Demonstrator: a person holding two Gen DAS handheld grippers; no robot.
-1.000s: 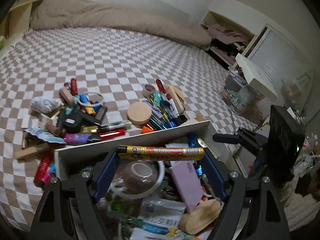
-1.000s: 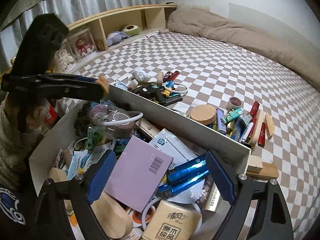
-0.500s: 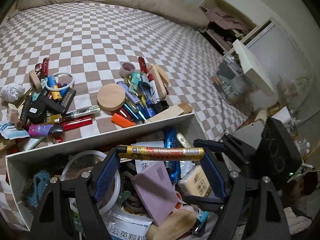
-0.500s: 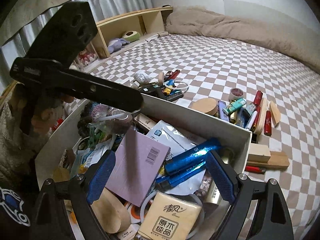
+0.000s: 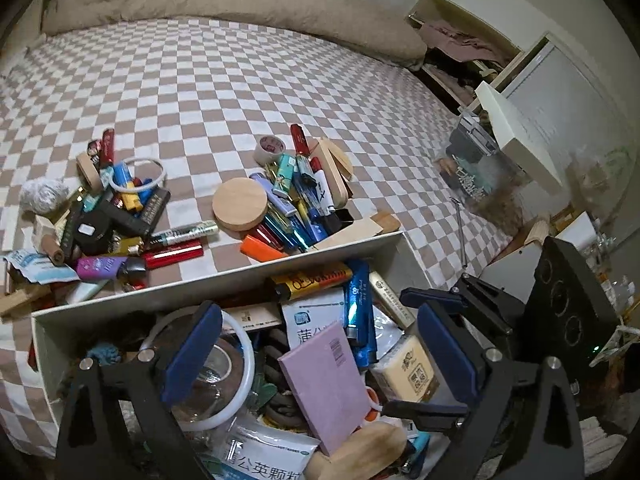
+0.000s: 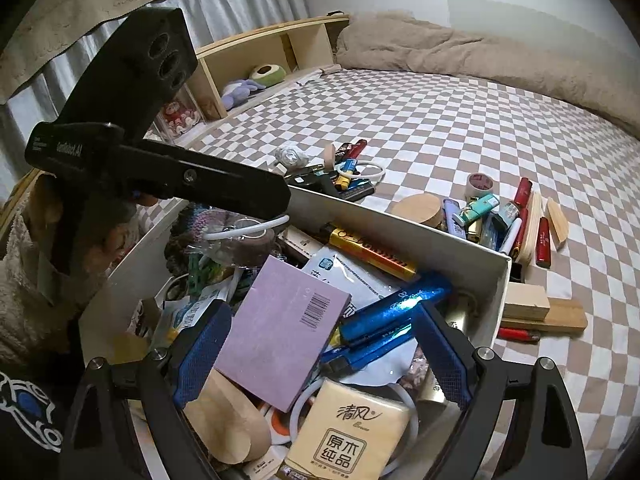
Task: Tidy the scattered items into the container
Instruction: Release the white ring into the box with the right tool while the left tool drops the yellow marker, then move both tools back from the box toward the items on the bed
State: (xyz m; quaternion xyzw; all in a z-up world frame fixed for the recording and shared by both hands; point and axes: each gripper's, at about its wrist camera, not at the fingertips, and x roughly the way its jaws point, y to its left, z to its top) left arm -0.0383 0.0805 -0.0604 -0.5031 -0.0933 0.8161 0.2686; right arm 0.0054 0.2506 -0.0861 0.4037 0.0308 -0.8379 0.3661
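Yellow marker (image 5: 313, 280) is lying crosswise in the container (image 5: 224, 274), just ahead of the left gripper (image 5: 316, 344), whose jaws are hanging spread and empty; the right gripper (image 6: 320, 354) is hovering equally spread.

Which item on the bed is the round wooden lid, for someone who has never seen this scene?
Start at the white container on the checkered bedspread. Just beyond its far wall lies a heap of pens and lighters. At that heap's left edge lies the round wooden lid, a flat pale disc, the only wide circular piece among those long thin sticks.
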